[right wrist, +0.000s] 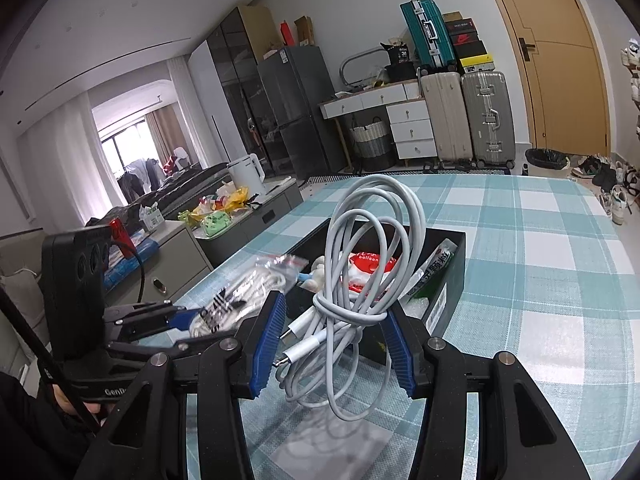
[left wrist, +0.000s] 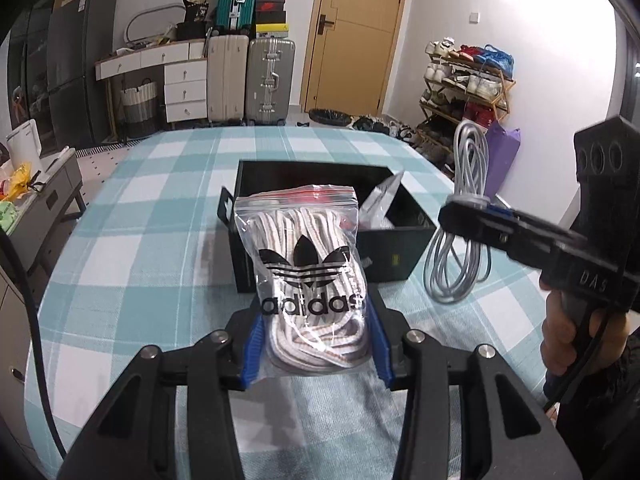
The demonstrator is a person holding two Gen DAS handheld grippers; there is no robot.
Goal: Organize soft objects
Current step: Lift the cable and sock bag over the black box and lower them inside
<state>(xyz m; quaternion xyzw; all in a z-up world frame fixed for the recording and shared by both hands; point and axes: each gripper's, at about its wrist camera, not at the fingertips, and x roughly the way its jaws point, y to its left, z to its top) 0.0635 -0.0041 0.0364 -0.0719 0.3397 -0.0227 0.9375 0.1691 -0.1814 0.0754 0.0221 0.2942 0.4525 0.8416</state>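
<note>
Blue ribbed pads (left wrist: 256, 344) line the fingers of both grippers.

Item 1, left gripper (left wrist: 316, 344): fingers partly closed, pressing from both sides on the lower half of a clear zip bag of laces (left wrist: 308, 276). The bag is upright and off the surface, just in front of the black box (left wrist: 400, 248).

Item 2, right gripper (right wrist: 330, 344): fingers about half closed on a bundled white cable (right wrist: 360, 280). The pads meet the bundle at its wrapped waist; loops rise above and hang below, clear of the surface. The cable is just in front of the box's near right corner.

Item 3, black box: open at the top, already part-filled with a red and white packet (right wrist: 370, 268), a green-printed sachet (right wrist: 434, 264) and a small pale toy (right wrist: 320, 266).

Step in hand, as judged: both soft things are lifted and on their way to the box; neither is in it yet. The next move calls for carrying each over the near wall, lowering it into free room beside the packets, then parting the fingers. The cable's hanging loops may catch on the rim.

Surface (left wrist: 160, 208): covered with a teal and white check cloth, the box near its middle.

Room, beyond the box: suitcases (left wrist: 270, 80), a white drawer unit (left wrist: 184, 88), a wooden door (left wrist: 356, 32) and a dark fridge (left wrist: 80, 60); to the box's right, a shoe rack (left wrist: 468, 88).
</note>
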